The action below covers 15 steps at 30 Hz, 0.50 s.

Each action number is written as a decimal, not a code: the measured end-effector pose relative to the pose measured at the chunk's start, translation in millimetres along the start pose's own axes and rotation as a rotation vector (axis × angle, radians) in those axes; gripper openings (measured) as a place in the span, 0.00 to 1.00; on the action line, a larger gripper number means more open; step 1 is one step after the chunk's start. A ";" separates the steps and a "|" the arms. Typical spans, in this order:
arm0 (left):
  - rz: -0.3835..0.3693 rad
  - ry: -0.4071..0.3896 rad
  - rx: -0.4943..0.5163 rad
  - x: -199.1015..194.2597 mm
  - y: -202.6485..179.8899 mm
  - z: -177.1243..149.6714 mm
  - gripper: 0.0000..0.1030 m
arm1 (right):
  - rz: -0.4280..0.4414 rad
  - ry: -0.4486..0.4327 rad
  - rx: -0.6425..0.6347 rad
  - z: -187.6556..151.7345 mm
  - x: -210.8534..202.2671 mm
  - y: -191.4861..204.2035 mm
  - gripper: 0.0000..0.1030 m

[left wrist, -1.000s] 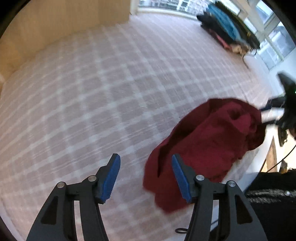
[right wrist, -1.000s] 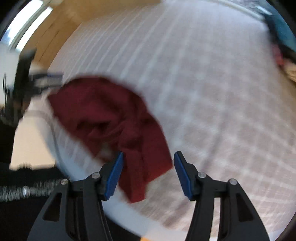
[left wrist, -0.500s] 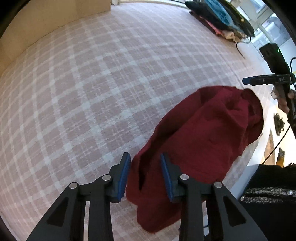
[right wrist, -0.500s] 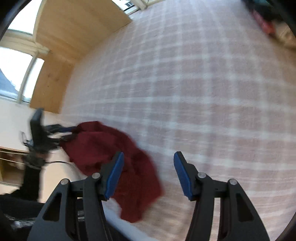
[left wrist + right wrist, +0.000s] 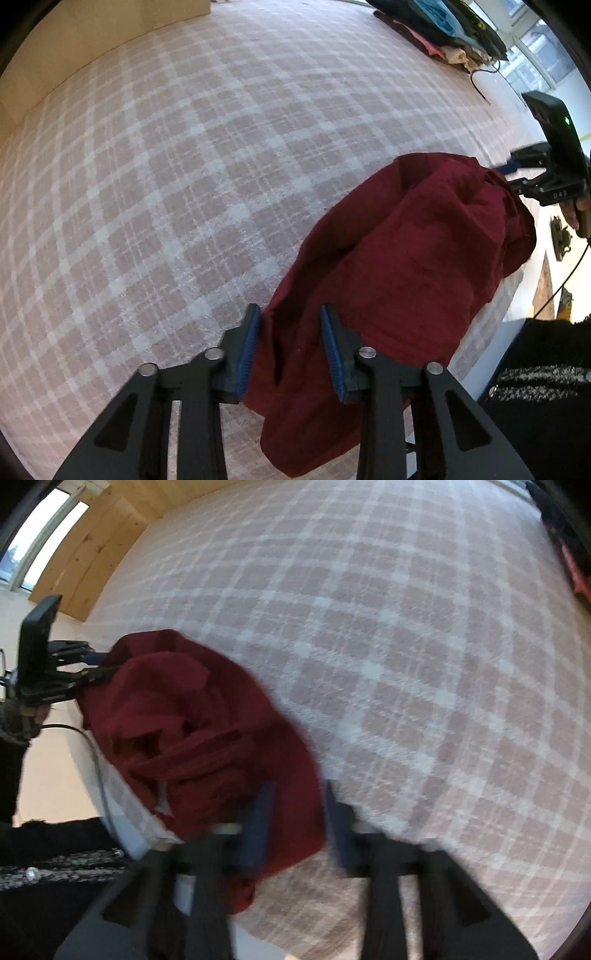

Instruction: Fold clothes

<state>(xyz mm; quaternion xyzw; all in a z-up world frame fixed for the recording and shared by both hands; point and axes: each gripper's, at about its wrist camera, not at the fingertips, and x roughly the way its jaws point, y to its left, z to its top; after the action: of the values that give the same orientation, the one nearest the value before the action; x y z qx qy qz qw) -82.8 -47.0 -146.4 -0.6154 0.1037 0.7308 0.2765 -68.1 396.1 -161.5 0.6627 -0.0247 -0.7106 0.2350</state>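
A crumpled dark red garment [image 5: 399, 266] lies at the near edge of a pink and white checked bed cover [image 5: 184, 166]. My left gripper [image 5: 290, 343] is half open, its blue pads on either side of a fold at the garment's left end. In the right wrist view the same garment [image 5: 199, 731] lies low and left. My right gripper [image 5: 297, 823] is blurred, its jaws a little apart on either side of the garment's right end. Each gripper shows in the other's view, the right one [image 5: 513, 170] and the left one [image 5: 92, 664], at opposite ends of the cloth.
A pile of folded clothes [image 5: 439, 26] lies at the far right of the bed. A wooden headboard [image 5: 92, 542] runs along the far left side. The bed's near edge [image 5: 495, 310] and my dark sleeve [image 5: 535, 406] lie close by.
Both grippers have moved down onto the garment's ends and their jaws have narrowed around the cloth. The right wrist view swung sharply and is blurred now.
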 end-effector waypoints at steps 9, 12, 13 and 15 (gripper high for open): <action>0.046 -0.230 0.047 -99.0 1.1 -3.6 0.04 | -0.059 -0.290 -0.059 -2.5 -145.9 10.1 0.07; 0.061 -0.307 0.063 -132.0 1.5 -4.9 0.04 | -0.077 -0.381 -0.082 -9.1 -193.9 9.3 0.07; 0.058 -0.308 0.070 -134.4 0.5 -8.1 0.04 | -0.094 -0.395 -0.096 -13.1 -202.7 10.2 0.07; 0.036 -0.264 0.087 -122.7 -3.7 -20.1 0.04 | -0.105 -0.391 -0.094 -22.5 -198.6 11.1 0.07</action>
<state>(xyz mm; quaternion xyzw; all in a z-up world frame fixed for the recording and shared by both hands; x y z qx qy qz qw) -52.9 -87.7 -32.7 -0.4994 0.1089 0.8050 0.3011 -41.1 465.4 24.4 0.5008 -0.0019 -0.8373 0.2191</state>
